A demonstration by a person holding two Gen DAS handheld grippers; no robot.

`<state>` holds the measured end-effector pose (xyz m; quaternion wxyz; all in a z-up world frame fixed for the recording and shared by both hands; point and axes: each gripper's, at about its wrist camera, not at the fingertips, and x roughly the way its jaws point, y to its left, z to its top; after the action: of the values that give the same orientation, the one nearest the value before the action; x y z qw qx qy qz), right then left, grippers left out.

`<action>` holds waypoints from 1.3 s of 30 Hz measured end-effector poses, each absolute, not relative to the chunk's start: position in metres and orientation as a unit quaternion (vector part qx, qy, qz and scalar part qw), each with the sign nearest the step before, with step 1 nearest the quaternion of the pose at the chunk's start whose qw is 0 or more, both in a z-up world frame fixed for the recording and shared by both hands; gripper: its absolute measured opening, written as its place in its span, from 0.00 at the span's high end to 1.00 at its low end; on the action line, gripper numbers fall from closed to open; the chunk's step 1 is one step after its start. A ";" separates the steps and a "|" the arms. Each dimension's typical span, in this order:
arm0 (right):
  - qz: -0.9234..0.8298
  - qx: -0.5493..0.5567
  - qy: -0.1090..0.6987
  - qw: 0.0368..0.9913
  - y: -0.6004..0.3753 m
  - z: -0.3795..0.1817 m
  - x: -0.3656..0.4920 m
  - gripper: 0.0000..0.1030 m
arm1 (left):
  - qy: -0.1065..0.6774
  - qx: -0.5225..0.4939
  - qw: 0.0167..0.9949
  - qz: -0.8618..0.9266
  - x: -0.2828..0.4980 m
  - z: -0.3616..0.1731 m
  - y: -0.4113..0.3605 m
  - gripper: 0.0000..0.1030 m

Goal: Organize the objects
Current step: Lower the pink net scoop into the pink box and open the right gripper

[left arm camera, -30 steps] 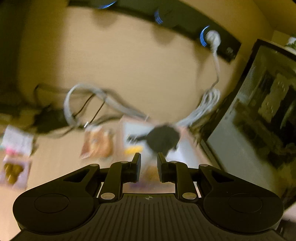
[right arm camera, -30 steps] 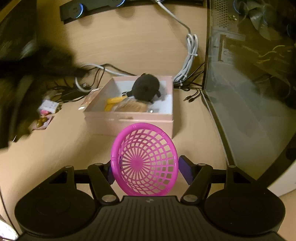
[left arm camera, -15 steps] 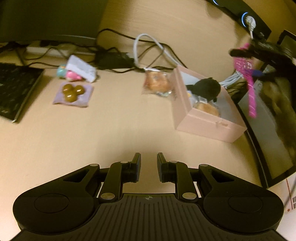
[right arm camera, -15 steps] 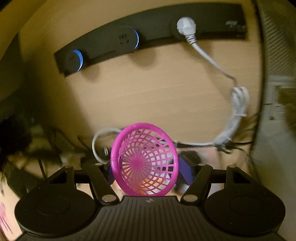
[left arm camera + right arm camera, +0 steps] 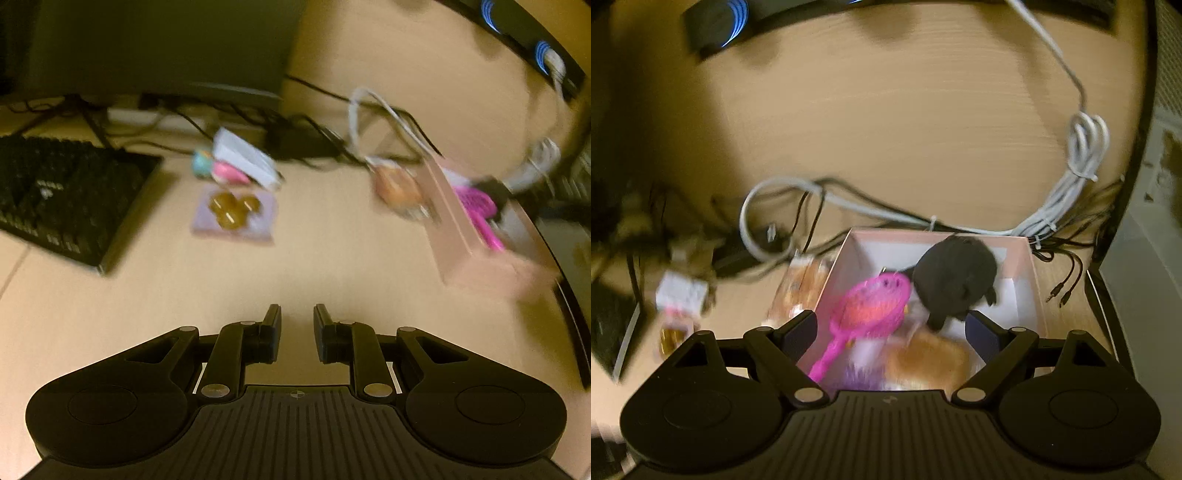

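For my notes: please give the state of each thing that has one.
Right tool: open, empty, over the box.
Left tool: open, empty.
Pink box: open, no lid.
Pink strainer: lying in the box.
Black plush: in the box.
Bread pack: outside, beside the box.

The strainer [image 5: 868, 309] is bright magenta with a mesh pattern, lying in a pale pink box [image 5: 1032, 280] with a white floor. Beside it sits a matte black round thing [image 5: 955, 282]. The tabletop [image 5: 332, 266] is light wood grain. Ahead of the left tool, brown sweets [image 5: 233, 209] lie on lilac wrapping.
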<state>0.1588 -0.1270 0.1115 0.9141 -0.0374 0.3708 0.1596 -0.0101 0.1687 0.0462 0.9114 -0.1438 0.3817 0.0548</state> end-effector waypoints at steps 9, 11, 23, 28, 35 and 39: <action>0.150 -0.080 0.381 0.909 -0.112 0.101 0.159 0.15 | 0.359 -0.206 0.909 0.041 0.021 0.049 0.196 0.80; 0.142 -0.065 0.380 0.912 -0.109 0.103 0.172 0.20 | 0.363 -0.212 0.907 0.030 0.023 0.047 0.193 0.80; 0.096 0.016 0.430 0.898 -0.104 0.090 0.263 0.94 | 0.376 -0.183 0.908 0.001 0.016 0.045 0.198 0.80; 0.078 0.032 0.406 0.910 -0.106 0.100 0.270 0.92 | 0.378 -0.185 0.907 0.017 0.019 0.041 0.215 0.80; 0.069 0.002 0.381 0.922 -0.100 0.109 0.238 0.34 | 0.365 -0.165 0.916 0.030 0.037 0.045 0.234 0.80; 0.098 -0.069 0.353 0.928 -0.081 0.119 0.193 0.21 | 0.323 -0.139 0.934 0.063 0.068 0.059 0.254 0.80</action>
<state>0.1929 -0.0808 0.1187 0.9280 -0.0686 0.3528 0.0981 0.0680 0.2541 0.0590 0.9340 -0.1395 0.3228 0.0632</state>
